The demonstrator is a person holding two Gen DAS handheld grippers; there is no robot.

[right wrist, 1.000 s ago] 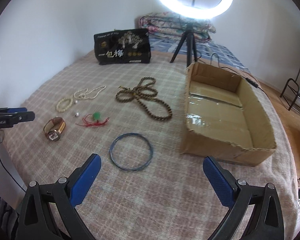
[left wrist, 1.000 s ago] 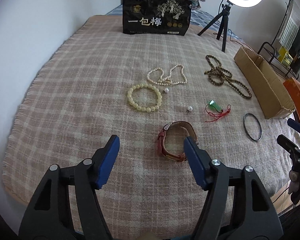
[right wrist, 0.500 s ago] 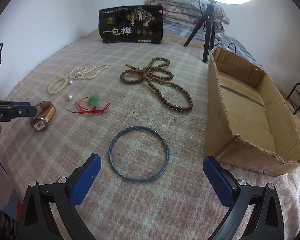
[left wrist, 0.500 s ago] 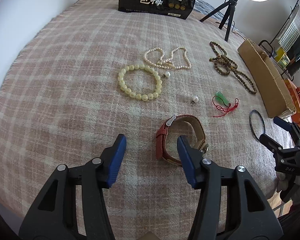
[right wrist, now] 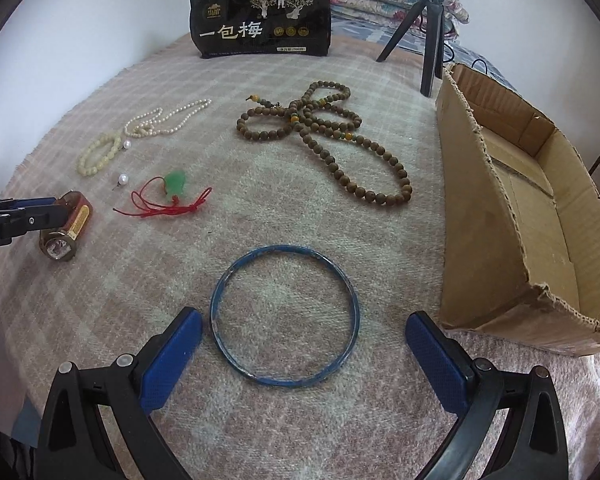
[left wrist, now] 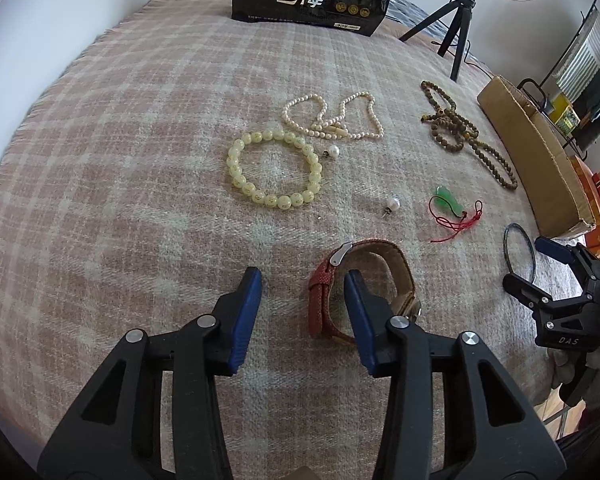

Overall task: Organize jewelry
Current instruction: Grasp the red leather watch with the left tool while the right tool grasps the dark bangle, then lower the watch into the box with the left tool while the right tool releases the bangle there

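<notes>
Blue-padded and half-narrowed, the left gripper (left wrist: pixel 302 280) sits low over the plaid blanket (left wrist: pixel 140 160), its jaws having just been closing with one pad inside the loop of the red-strapped watch (left wrist: pixel 360 280) and the other outside on bare cloth; the strap's near side lies between them, not yet pinched as far as I can judge; the right gripper (right wrist: pixel 300 328) stands wide apart, straddling the near arc of the blue bangle (right wrist: pixel 285 316) without touching it; taking the bangle as the landmark, the cardboard box (right wrist: pixel 540 220) lies just to its right with its torn wall nearest, the green pendant on red cord (right wrist: pixel 172 196) lies beyond and to its left, the watch further left again, and the brown bead necklace (right wrist: pixel 328 136) straight beyond; past those come two loose pearl studs (left wrist: pixel 392 204), the pale yellow bead bracelet (left wrist: pixel 274 168) and the pearl necklace (left wrist: pixel 336 116), then the black printed bag (right wrist: pixel 260 16) and the ring-light tripod (right wrist: pixel 428 28) farthest off; the step in hand looks like a paired pick-up, watch on one side, bangle on the other; next each claw must finish closing on a thin edge, then lift and carry to the box.
</notes>
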